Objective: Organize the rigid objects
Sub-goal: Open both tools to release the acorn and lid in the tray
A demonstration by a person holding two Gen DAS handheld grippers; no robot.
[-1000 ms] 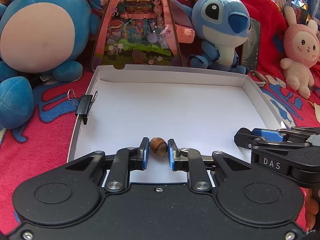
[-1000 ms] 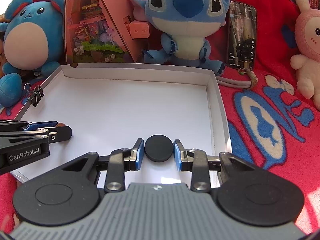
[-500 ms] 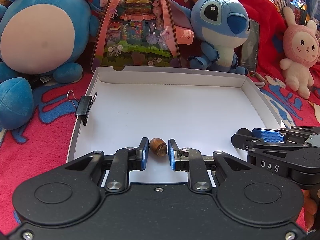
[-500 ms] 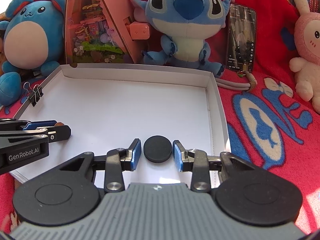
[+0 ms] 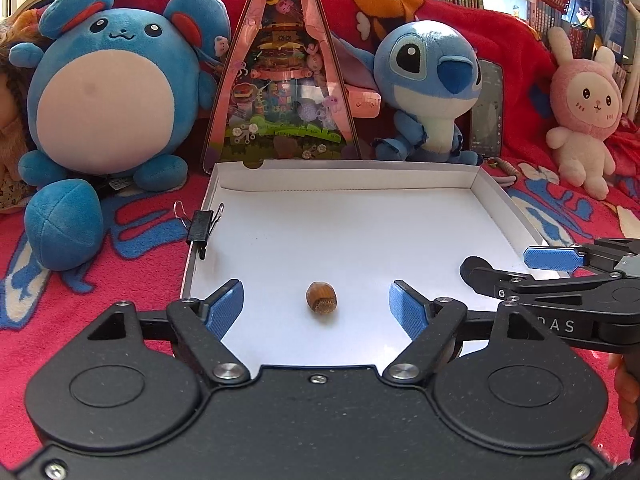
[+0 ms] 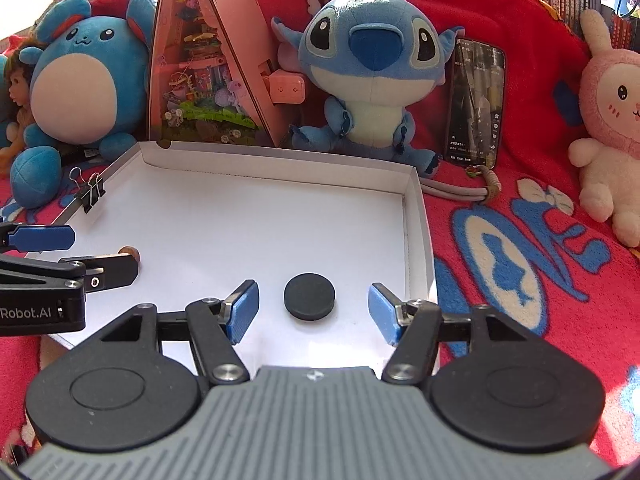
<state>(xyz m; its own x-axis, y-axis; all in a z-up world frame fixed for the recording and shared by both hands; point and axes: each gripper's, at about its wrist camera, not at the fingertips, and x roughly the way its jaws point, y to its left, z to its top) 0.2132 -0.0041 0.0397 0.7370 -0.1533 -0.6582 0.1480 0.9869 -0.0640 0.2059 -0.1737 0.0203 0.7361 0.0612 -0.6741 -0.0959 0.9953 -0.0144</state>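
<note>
Brown, hard and smooth, the nut could roll, so we would pinch its sides at three and nine o'clock; our left gripper and right gripper are opening, pads clear of nut and black disc.

Red blanket with blue and cream cartoon print covers everything. Dead centre on it, the shallow white cardboard box lid. At twelve o'clock, the blue big-eared plush; ten o'clock, round blue mouse plush; two o'clock, pink rabbit plush.
</note>
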